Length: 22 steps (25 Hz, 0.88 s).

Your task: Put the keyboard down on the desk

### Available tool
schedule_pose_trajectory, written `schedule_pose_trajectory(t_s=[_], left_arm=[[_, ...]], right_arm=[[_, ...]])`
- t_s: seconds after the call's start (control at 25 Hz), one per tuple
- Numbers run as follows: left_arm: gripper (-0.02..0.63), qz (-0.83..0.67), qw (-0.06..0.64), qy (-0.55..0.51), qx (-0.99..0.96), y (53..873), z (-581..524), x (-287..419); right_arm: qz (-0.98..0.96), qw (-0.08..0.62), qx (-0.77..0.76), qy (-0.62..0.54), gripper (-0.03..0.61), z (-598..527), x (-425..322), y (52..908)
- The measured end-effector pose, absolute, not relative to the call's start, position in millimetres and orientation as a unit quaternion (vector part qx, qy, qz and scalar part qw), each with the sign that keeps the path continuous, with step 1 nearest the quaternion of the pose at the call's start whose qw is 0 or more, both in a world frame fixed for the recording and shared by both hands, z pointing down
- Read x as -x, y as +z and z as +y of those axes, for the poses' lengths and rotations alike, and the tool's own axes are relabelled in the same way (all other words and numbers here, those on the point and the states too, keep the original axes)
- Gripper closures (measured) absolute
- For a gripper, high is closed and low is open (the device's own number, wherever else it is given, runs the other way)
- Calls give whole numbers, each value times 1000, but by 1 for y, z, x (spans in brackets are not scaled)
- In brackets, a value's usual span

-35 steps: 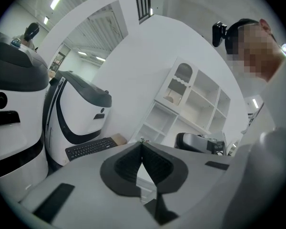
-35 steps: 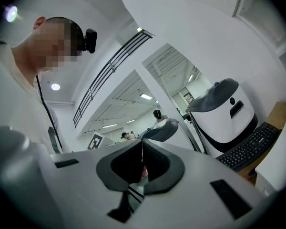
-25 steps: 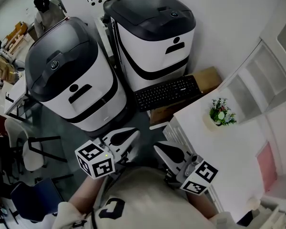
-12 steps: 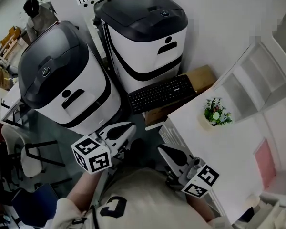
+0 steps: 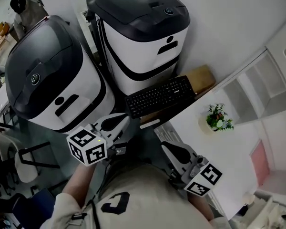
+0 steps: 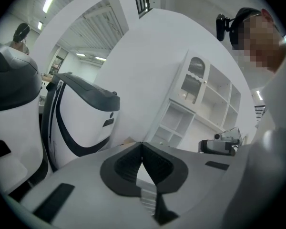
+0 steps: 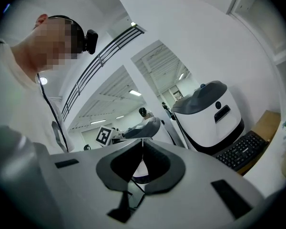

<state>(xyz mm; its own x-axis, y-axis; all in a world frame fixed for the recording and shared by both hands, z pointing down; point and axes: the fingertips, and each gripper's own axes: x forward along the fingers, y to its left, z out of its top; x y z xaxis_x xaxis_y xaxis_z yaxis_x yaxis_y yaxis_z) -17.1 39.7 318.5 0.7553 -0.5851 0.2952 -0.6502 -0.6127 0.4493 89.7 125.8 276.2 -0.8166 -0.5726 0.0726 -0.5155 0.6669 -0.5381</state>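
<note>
1. Close in by the person's chest, the left gripper (image 5: pixel 118 121) and the right gripper (image 5: pixel 171 149) both have their jaws pressed together with nothing between them (empty-handed, the pair).
2. Just ahead is the keyboard (image 5: pixel 159 96): black, full-width, keys up. It lies slantwise on a brown cardboard box (image 5: pixel 202 76), beside the edge of the white desk (image 5: pixel 205 151).
3. The right gripper view catches the keyboard at its lower right, while the left gripper view gets white shelving (image 6: pixel 200 99) instead.

**Surface finishes on record**

Keyboard (image 5: pixel 159 97) was black matt plastic. Box (image 5: pixel 202 76) was brown cardboard, dull. Desk (image 5: pixel 224 159) was white, smooth and matt. Far machine housing (image 5: pixel 148 56) and near machine housing (image 5: pixel 83 106) had glossy white plastic shells with dark grey satin lids.
</note>
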Motion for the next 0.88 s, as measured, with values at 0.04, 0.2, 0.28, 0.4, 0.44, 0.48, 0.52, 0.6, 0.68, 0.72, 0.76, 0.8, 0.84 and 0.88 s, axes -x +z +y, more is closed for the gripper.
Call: schedule_pose_trajectory(t_s=[0.04, 0.2, 0.28, 0.4, 0.44, 0.48, 0.52, 0.6, 0.68, 0.72, 0.76, 0.8, 0.84, 0.88], left_arm=[[600, -347, 275, 62, -895, 322, 33, 24], [600, -349, 291, 67, -889, 337, 10, 48], [600, -349, 300, 72, -885, 347, 0, 58], [600, -349, 312, 81, -880, 364, -15, 67], [600, -350, 315, 86, -878, 370, -20, 70], [600, -351, 317, 91, -876, 377, -24, 72], [600, -350, 321, 96, -875, 384, -28, 74], [600, -344, 332, 105, -872, 400, -37, 74], [600, -336, 343, 113, -870, 416, -46, 74], [600, -334, 348, 115, -868, 423, -50, 74], [600, -333, 352, 117, -867, 430, -54, 74], [600, -332, 355, 120, -866, 437, -59, 75], [600, -330, 359, 124, -864, 445, -63, 75], [600, -329, 363, 129, -862, 454, -68, 76]], right_arm=[[912, 46, 298, -278, 554, 120, -85, 277], [910, 23, 301, -284, 554, 98, -69, 280], [909, 13, 303, -285, 554, 90, -62, 282], [905, 0, 311, -291, 554, 79, -56, 286], [903, -4, 314, -293, 554, 76, -54, 287], [901, -8, 318, -294, 554, 73, -52, 288], [900, -11, 323, -293, 554, 70, -51, 288], [896, -16, 333, -293, 554, 64, -49, 290], [892, -19, 340, -298, 554, 57, -46, 293], [890, -21, 342, -300, 554, 54, -44, 295], [889, -24, 344, -302, 554, 51, -42, 296], [887, -27, 347, -303, 554, 48, -40, 297], [886, -31, 349, -304, 554, 45, -38, 299], [885, -35, 350, -305, 554, 42, -35, 300]])
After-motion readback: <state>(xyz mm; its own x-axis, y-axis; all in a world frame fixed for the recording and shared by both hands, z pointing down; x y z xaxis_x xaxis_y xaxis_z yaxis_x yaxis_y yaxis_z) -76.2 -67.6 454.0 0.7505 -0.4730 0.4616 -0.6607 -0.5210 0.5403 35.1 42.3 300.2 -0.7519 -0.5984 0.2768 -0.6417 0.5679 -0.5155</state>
